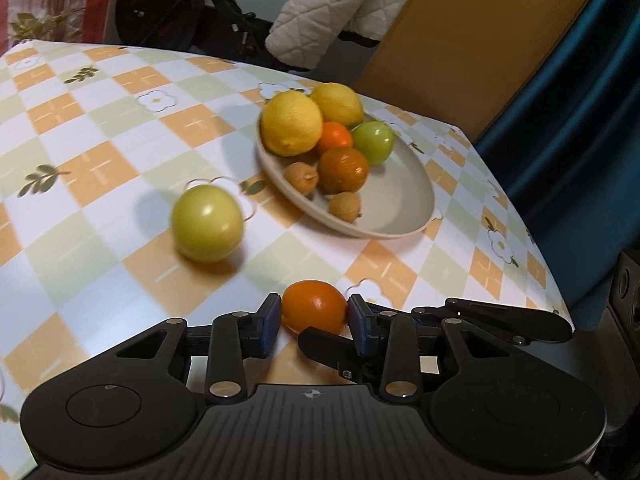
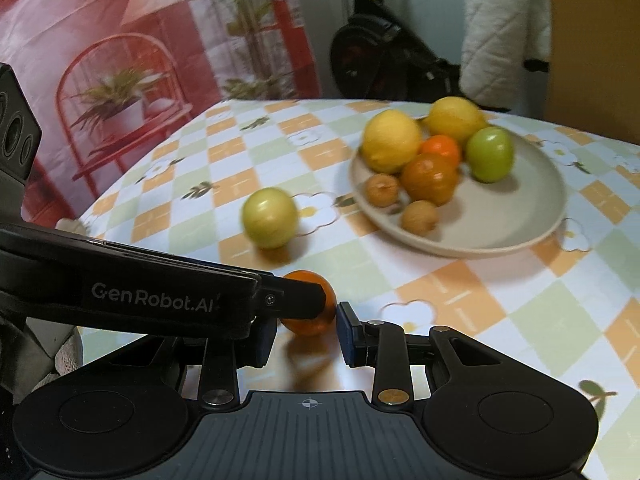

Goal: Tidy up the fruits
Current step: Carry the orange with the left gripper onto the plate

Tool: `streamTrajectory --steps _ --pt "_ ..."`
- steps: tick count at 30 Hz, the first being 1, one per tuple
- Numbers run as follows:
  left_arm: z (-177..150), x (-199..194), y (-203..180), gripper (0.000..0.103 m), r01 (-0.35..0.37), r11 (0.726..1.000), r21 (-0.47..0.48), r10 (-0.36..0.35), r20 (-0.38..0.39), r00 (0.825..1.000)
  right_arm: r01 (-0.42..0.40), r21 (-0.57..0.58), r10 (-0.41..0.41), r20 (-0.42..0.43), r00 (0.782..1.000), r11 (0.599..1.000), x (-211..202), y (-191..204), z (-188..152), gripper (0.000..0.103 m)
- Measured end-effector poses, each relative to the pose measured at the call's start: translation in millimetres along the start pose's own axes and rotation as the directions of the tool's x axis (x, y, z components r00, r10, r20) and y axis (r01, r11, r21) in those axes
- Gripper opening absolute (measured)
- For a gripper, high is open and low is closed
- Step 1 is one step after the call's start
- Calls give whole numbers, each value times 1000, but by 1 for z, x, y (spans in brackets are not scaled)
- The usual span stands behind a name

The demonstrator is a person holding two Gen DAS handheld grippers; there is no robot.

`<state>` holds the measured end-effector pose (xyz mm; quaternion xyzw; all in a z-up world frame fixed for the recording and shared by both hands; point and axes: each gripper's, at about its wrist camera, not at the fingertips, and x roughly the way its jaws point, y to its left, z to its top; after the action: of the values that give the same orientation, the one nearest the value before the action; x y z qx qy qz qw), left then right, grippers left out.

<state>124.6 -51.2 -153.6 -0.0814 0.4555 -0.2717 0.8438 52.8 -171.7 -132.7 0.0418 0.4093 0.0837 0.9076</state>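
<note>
A small orange fruit (image 1: 314,309) (image 2: 310,320) is low over the checked tablecloth. My left gripper (image 1: 314,320) is shut on its sides. My right gripper (image 2: 306,332) is also shut on it. Its right pad (image 2: 347,336) touches the fruit, and its left pad is hidden behind the left gripper's arm (image 2: 168,300). A right finger (image 1: 324,344) shows under the fruit in the left wrist view. A pale green fruit (image 1: 207,222) (image 2: 271,218) lies loose on the cloth. The beige plate (image 1: 400,208) (image 2: 500,220) holds two lemons, an orange, a green fruit and brownish fruits.
The table's edge (image 1: 532,240) curves close by on the right, with a blue curtain (image 1: 580,120) and a yellow board beyond it. Behind the table stand a black wheeled machine (image 2: 372,60) and a white quilted cloth (image 1: 332,8). A red patterned hanging (image 2: 120,60) covers the left.
</note>
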Motion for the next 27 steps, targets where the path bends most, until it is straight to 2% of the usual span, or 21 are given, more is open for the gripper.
streamTrajectory --steps 20,27 --pt "45 25 -48 39 78 995 57 -79 20 997 104 57 -111 140 984 993 -29 -49 17 30" --pt "64 48 -62 39 76 995 69 -76 6 997 130 63 -139 147 979 989 -23 -71 30 30"
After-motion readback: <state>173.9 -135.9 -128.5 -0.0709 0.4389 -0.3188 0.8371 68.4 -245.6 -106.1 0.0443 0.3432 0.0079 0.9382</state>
